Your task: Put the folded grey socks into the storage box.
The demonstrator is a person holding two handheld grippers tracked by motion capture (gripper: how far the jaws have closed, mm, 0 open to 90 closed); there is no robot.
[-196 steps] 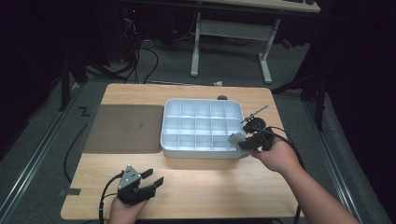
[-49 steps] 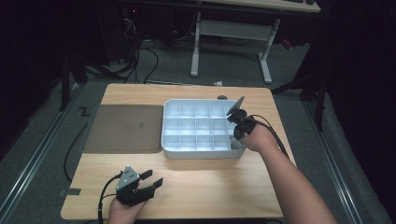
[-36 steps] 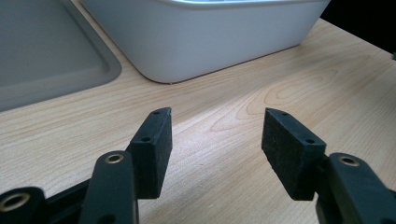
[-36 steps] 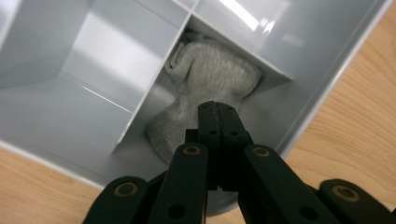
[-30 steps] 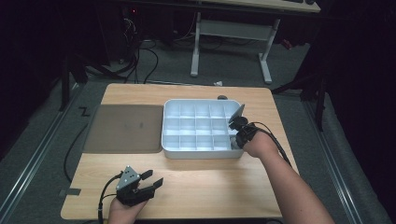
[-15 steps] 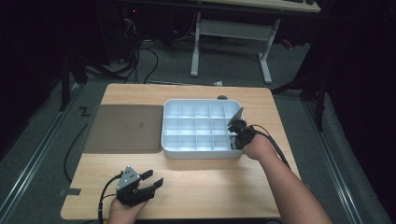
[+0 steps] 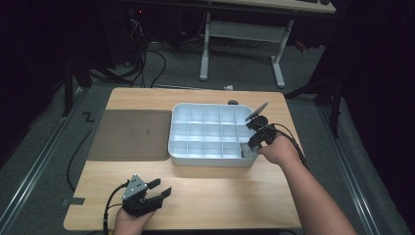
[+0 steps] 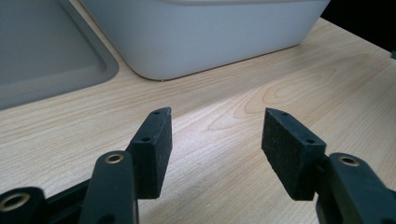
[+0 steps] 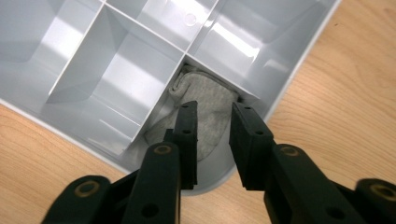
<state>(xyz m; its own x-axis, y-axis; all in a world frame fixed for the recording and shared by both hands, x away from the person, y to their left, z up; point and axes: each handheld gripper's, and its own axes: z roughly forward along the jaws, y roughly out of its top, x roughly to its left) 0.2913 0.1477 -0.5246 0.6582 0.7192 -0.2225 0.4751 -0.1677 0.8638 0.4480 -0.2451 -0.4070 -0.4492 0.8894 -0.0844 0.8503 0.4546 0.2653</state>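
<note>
A grey sock [image 9: 205,107] lies crumpled in the near right corner compartment of the white divided tray [image 7: 205,159]. My right gripper [image 9: 215,109] hovers just above it, pointing down into that compartment. Its jaws have just been opening; the sock shows in the gap below them and the pads do not press on it. From above, the right gripper [image 7: 254,134] sits over the tray's right edge, with the sock [image 7: 247,151] beneath. My left gripper [image 7: 161,187] rests open on the wooden table near the front edge, its jaws [image 8: 215,121] empty.
A flat grey mat [image 7: 129,134] lies left of the tray, touching its side. The tray's wall [image 8: 201,32] stands a short way ahead of the left gripper. Bare wood [image 7: 220,191] runs along the table's front. The tray's other compartments look empty.
The right gripper has let go of the sock in the corner compartment, spread its jaws and lifted a little. The left gripper has stayed in place.
</note>
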